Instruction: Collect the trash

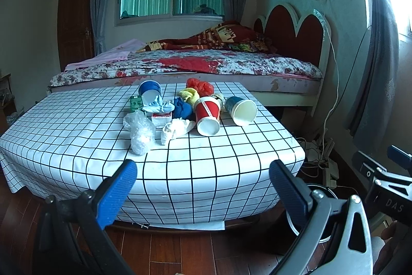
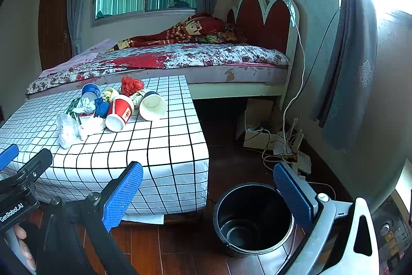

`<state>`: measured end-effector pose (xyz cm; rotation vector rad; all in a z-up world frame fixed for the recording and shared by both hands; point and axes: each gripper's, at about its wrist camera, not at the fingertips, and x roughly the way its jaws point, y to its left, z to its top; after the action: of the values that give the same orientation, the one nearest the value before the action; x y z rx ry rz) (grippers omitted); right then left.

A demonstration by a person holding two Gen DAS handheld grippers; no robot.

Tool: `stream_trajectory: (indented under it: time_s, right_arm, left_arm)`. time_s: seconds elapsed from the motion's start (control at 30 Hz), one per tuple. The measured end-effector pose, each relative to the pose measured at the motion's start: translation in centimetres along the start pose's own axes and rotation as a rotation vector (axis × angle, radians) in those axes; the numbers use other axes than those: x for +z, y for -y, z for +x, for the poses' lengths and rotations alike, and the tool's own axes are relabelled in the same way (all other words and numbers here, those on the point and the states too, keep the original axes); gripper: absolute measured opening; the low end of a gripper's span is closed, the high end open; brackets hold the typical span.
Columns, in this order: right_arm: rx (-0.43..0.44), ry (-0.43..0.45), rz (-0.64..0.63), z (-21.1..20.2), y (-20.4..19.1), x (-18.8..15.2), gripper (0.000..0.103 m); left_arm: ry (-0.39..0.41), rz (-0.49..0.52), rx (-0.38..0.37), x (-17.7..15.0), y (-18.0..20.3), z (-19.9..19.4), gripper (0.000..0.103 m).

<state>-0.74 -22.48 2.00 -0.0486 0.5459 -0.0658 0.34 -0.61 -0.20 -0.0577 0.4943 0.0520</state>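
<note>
A pile of trash lies on the checked table [image 1: 77, 125]: a red paper cup [image 1: 207, 115] [image 2: 119, 113] on its side, a dark blue-sided cup [image 1: 241, 110] [image 2: 152, 105], another blue cup [image 1: 150, 91], a clear plastic bag [image 1: 140, 129] [image 2: 66, 129], crumpled white tissue [image 1: 176, 130], a red bag [image 1: 200, 86] [image 2: 131, 85] and small cartons. A black bin [image 2: 253, 218] stands on the floor right of the table. My left gripper [image 1: 203, 182] is open in front of the table's near edge. My right gripper [image 2: 207, 184] is open, between the table corner and the bin.
A bed [image 1: 185, 66] with a floral cover stands behind the table. Cables and a power strip [image 2: 285, 148] lie on the wooden floor by the right wall, under the curtain [image 2: 350, 74]. The other gripper's body [image 1: 383, 179] shows at the right edge of the left wrist view.
</note>
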Motion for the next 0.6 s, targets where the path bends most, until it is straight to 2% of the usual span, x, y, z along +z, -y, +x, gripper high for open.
stream_trajectory:
  time_s: [0.43, 0.6]
  right_arm:
    - [0.031, -0.041, -0.014, 1.5, -0.4, -0.3, 0.102]
    - [0.116, -0.064, -0.035, 4.5, -1.6, 0.5, 0.102]
  left_arm:
    - [-0.035, -0.004, -0.026, -0.2, -0.8, 1.1, 0.103]
    - [-0.037, -0.024, 0.039, 0.3, -3.2, 3.1, 0.102]
